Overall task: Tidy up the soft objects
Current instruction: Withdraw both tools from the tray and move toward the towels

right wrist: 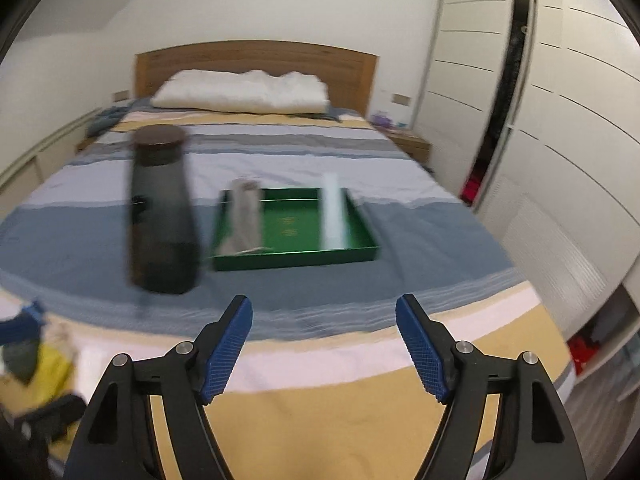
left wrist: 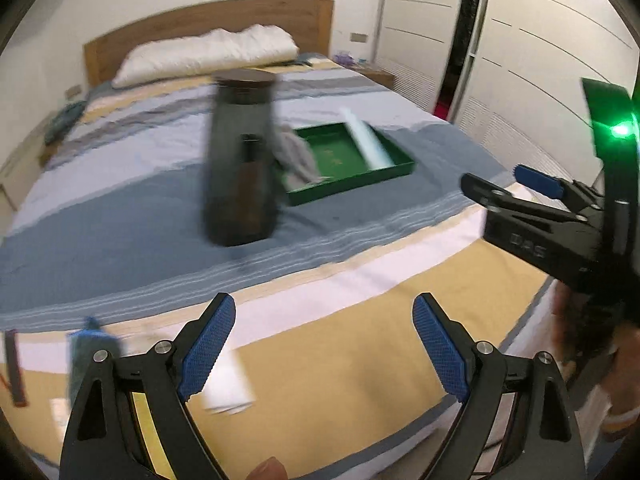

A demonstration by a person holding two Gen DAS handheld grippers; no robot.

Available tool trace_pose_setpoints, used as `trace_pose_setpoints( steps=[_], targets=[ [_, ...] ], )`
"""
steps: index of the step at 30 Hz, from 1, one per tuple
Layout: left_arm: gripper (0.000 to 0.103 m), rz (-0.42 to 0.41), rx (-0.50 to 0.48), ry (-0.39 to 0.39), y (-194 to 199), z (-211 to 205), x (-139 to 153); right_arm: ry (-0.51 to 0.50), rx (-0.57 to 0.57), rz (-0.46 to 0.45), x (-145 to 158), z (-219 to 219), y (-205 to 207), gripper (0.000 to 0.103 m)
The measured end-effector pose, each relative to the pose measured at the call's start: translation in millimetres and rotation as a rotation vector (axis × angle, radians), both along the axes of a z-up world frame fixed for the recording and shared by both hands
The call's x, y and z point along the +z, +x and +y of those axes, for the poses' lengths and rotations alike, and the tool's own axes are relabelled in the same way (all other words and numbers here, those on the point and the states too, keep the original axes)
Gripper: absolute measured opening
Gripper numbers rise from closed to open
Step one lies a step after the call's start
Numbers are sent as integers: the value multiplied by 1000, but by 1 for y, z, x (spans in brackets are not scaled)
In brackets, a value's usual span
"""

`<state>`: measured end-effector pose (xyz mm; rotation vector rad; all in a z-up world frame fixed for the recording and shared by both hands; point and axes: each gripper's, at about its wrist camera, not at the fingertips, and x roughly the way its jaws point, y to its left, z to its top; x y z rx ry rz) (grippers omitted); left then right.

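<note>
I see both of my tools hanging over the foot of the bed (right wrist: pixel 360 168) with its striped blue, grey, white and tan cover. My left hand-held gripper (left wrist: pixel 324 348) has its blue-padded jaws spread wide with nothing between them, and my right hand-held gripper (right wrist: pixel 324 346) is likewise released and empty.

My landmark is the shallow green rectangular tray (right wrist: pixel 296 258) lying on the blue band of the cover. Inside it, along its left wall, lies a crumpled grey soft cloth (right wrist: pixel 244 216); along its right wall lies a pale white rolled cloth (right wrist: pixel 334 212). Just left of the tray stands a tall dark translucent bottle with a brown lid (right wrist: pixel 160 216), upright, blurred. Well nearer than the tray and to its left, at the bed's foot, sits a small heap of blue, yellow and dark soft pieces (right wrist: pixel 28 352). Beyond the tray, a white pillow (right wrist: pixel 240 90) rests against the wooden headboard (right wrist: pixel 256 56).
</note>
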<state>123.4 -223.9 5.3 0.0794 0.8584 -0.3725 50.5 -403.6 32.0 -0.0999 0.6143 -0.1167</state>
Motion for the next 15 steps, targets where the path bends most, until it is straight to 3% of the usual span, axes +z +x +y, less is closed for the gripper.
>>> trace_pose_setpoints(
  steps=[8, 15],
  targets=[
    [89, -2, 150, -2, -27, 137, -4, 26, 155, 11, 8, 89, -50, 76],
    [89, 66, 348, -17, -33, 256, -39, 37, 214, 85, -10, 148, -53, 76]
  ],
)
